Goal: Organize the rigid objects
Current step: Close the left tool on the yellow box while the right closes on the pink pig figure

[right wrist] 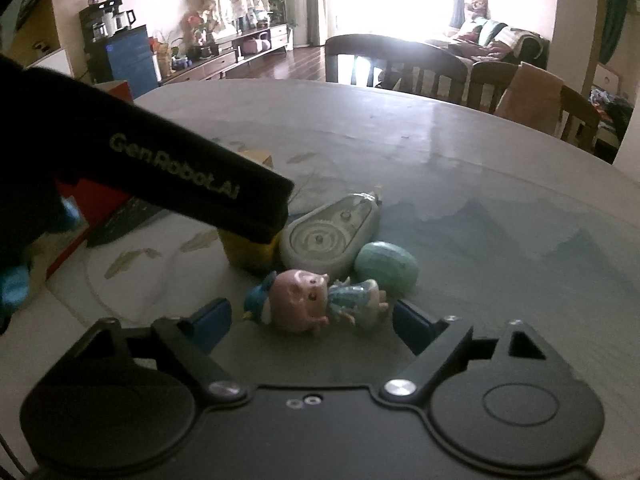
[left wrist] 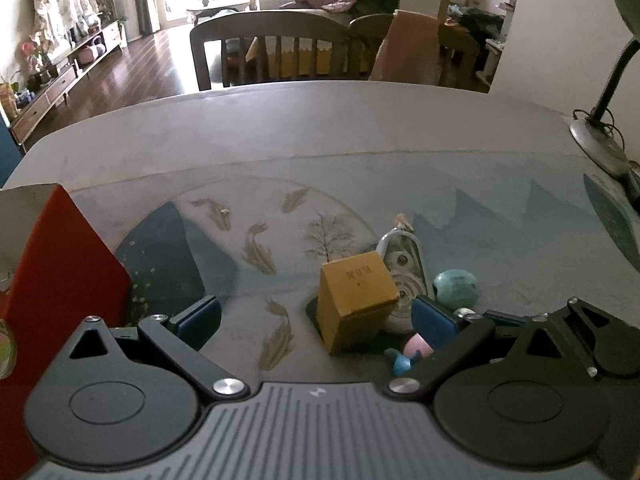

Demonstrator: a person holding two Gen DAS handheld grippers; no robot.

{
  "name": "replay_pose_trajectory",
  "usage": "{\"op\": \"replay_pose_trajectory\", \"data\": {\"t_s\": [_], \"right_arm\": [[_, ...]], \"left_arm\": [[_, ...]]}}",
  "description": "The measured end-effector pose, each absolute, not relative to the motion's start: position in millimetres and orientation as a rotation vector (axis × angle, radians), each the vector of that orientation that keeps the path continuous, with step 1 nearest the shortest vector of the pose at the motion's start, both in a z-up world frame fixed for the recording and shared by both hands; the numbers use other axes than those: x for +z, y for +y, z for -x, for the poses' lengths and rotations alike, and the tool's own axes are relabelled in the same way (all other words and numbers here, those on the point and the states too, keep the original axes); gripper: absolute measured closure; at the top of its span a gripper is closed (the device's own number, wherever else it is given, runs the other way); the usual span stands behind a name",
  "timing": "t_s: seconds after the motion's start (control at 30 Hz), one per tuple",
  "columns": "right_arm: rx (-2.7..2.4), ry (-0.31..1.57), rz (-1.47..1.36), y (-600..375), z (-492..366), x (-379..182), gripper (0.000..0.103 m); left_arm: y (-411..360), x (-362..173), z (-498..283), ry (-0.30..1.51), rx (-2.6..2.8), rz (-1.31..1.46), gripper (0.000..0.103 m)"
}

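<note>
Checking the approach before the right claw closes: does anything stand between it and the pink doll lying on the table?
Nothing visible does. The small pink plastic doll lies just ahead of the open right claw, roughly between its blue pads.

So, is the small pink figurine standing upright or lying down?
Lying down: the pink figurine rests on its side on the table, head left, legs right.

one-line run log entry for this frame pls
left gripper: open, by yellow box | right gripper: open, pink figurine between jaws, ungripped | nearby: correction tape, green egg | red box: left
</note>
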State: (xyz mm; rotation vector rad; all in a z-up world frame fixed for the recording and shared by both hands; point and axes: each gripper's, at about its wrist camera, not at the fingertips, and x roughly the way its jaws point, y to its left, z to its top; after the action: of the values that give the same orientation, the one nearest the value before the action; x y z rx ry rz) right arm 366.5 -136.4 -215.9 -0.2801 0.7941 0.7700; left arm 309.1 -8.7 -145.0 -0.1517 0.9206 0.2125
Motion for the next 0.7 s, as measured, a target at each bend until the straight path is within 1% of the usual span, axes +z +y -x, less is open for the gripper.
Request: {"op": "replay_pose_trajectory", "data": {"t_s": [0.03,0.07,0.1,0.13,0.17,0.2,0.3,0.4,0.53,0.6,0.7], "right_arm": [[0.768,0.795,0.278,-136.5,-365.8,-216.6,0.017],[0.766,0.797,0.278,-136.5,-365.2,-217.3,0.017],[0.765,0.798,0.277,-136.1,-365.2,-217.1,0.018],[0.765,0.798,0.276,-134.8,-365.4,-216.4,0.019],[0.764,0.799,0.276,-134.0,-365.2,-216.2,0.02],[0.76,0.798,0.277,-133.6,-364.9,-216.0,0.02],[0.751,0.797,0.28,-132.8,-364.1,-216.2,0.022],[0.738,0.804,0.291,-131.9,-364.1,-217.5,0.026],[0.735,0.81,0.299,-129.8,-365.6,-216.6,0.026],[0.734,0.809,0.305,-129.4,-365.4,-215.7,0.026],[0.734,0.813,0.301,-130.3,-363.8,-214.9,0.027]], "left_arm": [[-8.2,-145.5,-309.8,0.92,0.211,0.157,0.002],[-8.0,-145.8,-310.4,0.92,0.209,0.16,0.007],[-7.9,-146.5,-311.5,0.921,0.208,0.162,0.014],[-7.6,-147.3,-312.3,0.924,0.204,0.167,0.018],[-7.3,-148.3,-313.1,0.929,0.197,0.175,0.028],[-6.9,-149.1,-313.6,0.934,0.192,0.182,0.036],[-7.7,-150.2,-314.5,0.934,0.175,0.195,0.044],[-10.6,-149.4,-315.2,0.935,0.155,0.197,0.053],[-12.5,-147.7,-316.3,0.934,0.141,0.198,0.059],[-12.0,-147.0,-317.1,0.94,0.137,0.197,0.066],[-10.9,-146.0,-315.4,0.939,0.139,0.193,0.069]]}}
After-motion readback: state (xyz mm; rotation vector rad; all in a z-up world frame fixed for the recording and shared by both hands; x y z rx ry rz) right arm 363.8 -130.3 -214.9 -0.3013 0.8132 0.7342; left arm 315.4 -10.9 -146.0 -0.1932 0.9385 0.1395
